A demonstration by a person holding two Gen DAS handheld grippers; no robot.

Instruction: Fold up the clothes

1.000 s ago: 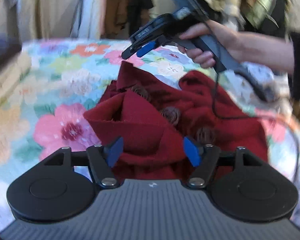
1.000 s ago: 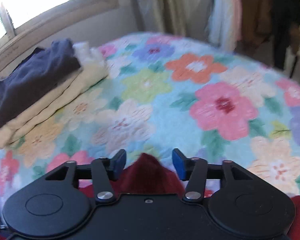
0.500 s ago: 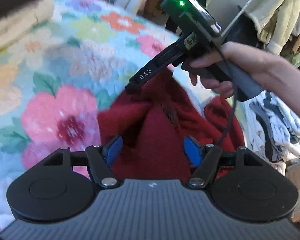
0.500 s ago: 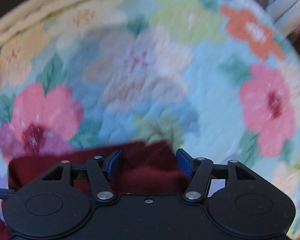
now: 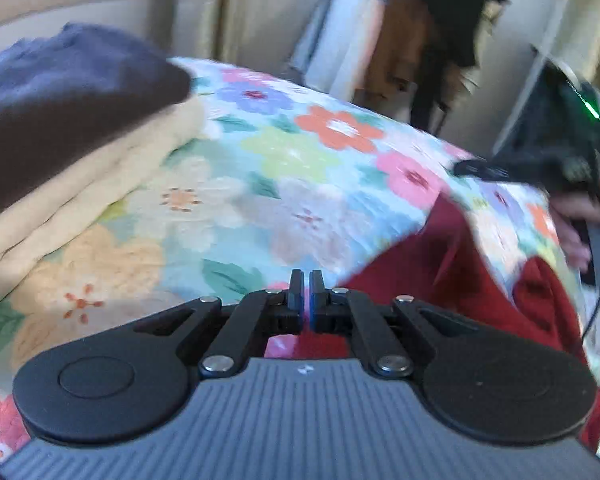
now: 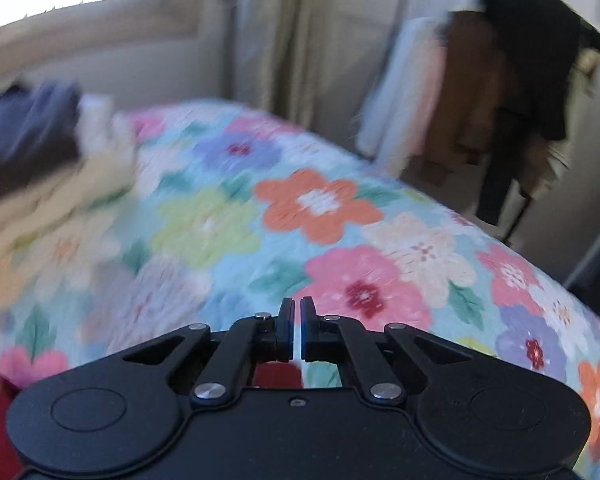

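Left claw (image 5: 305, 280): fingers together, tips nearly touching. Red cloth shows directly under its base, but whether any is pinched, can't tell.

Right claw (image 6: 296, 308): fingers together, thin gap between the tips. Red fabric is visible below its linkage; grip on it can't be confirmed either.

Red garment (image 5: 460, 280) lies rumpled on the floral bedspread (image 5: 292, 184), right side of the left view, running under the left claw. The right hand (image 5: 580, 220) with its tool is at that view's right edge, blurred.

Folded stack at the bed's far left: dark navy piece (image 5: 60, 96) on top of a cream one (image 5: 80, 184). Hanging clothes (image 6: 500, 80) behind the bed.
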